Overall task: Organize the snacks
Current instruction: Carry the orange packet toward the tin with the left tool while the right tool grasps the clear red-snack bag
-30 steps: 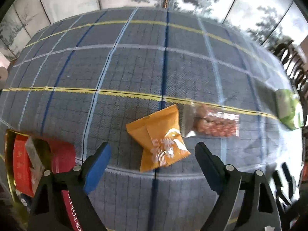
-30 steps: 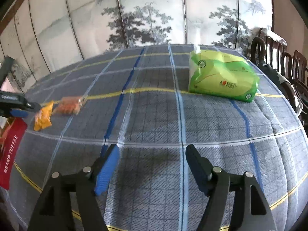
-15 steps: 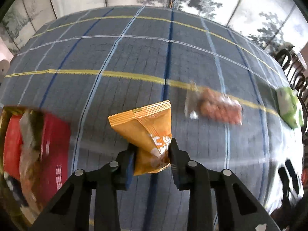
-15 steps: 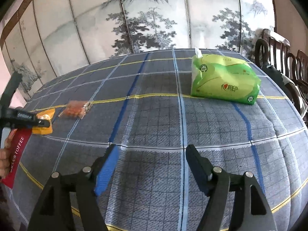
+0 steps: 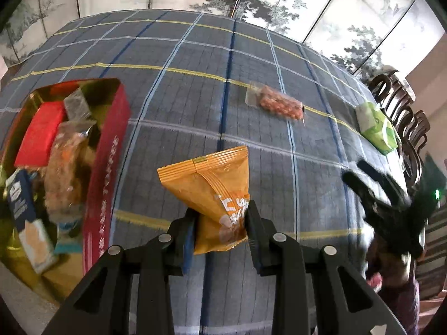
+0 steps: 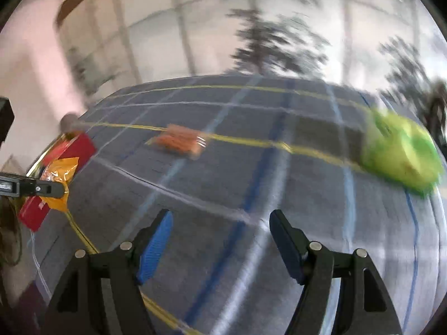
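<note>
Snacks [image 5: 60, 150] crowd the red tin [image 5: 107, 167]; left jaws clench an orange packet [image 5: 212, 192], right jaws released.

Left gripper [image 5: 220, 223]: black angular frame, round silver screws, blue finger pads. Right gripper [image 6: 219, 240]: identical black frame, silver screws, blue pads

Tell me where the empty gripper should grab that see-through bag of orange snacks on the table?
Probably across its short width, near the middle, coming down from above. The see-through snack bag is long, thin and lying flat on the tablecloth, with bare cloth all around it. The right gripper is open, so its fingers can straddle the narrow sides.
</note>
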{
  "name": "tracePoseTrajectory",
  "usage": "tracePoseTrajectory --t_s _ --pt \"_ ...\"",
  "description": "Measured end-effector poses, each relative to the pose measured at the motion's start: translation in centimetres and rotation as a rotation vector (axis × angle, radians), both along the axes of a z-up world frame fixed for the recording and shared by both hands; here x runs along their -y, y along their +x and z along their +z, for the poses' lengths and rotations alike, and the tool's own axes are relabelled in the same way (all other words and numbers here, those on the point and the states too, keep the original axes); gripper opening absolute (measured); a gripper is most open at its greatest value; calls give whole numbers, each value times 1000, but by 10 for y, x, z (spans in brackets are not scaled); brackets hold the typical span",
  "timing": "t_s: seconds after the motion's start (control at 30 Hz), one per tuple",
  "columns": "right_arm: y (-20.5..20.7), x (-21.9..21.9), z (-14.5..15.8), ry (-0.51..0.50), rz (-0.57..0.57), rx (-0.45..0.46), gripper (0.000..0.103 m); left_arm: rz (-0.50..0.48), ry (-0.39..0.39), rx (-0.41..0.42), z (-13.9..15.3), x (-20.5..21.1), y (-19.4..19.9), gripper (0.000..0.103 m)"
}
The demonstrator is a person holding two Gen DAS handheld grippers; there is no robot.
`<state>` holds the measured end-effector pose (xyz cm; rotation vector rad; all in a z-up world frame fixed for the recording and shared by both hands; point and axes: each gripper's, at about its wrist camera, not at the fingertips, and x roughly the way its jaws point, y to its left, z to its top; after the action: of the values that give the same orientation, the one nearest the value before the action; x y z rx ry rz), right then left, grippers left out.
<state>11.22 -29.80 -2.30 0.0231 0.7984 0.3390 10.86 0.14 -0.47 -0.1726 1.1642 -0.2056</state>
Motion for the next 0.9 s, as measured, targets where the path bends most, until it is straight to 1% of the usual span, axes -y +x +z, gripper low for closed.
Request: tracePoseTrajectory --t_s 0.03,0.17,0.3,0.43,0.53,0.57,0.63,0.7,0.73,0.77,0.8,0.83,0.9 --pt "8 -7 3 -2 41 4 74 1 -3 -3 1 -2 -2 29" --pt "39 -30 9 -23 143 5 74 1 -21 -13 4 -8 -10 29" --pt "75 -59 8 -112 258 -8 74 -9 -12 11 13 -11 -20 29" --pt "102 -87 1 -209 365 -22 74 -23 -4 36 22 -14 -30 30" --pt "121 -102 -6 -246 420 -48 74 -20 -12 37 25 -19 -32 30" --pt "126 -105 -7 -253 430 -47 74 -17 -15 37 26 -22 -33 30" --pt "138 -110 -11 -269 446 -74 74 -16 -22 41 29 -26 -35 30" --pt "150 -111 -19 -255 452 -134 73 -15 -18 51 33 -28 -37 30" --pt "156 -109 -21 -219 434 -161 73 -17 -15 57 34 -29 -39 30" --pt "160 -106 -19 -197 395 -177 64 -15 -15 61 36 -31 -41 30" --pt "160 -105 -19 -203 370 -179 52 -9 -16 65 38 -33 -44 30" --pt "158 -102 -17 -208 337 -187 38 -5 -17 67 38 -35 -45 30" --pt "149 -98 -17 -183 311 -210 37 3 -25 66 40 -40 -50 30"
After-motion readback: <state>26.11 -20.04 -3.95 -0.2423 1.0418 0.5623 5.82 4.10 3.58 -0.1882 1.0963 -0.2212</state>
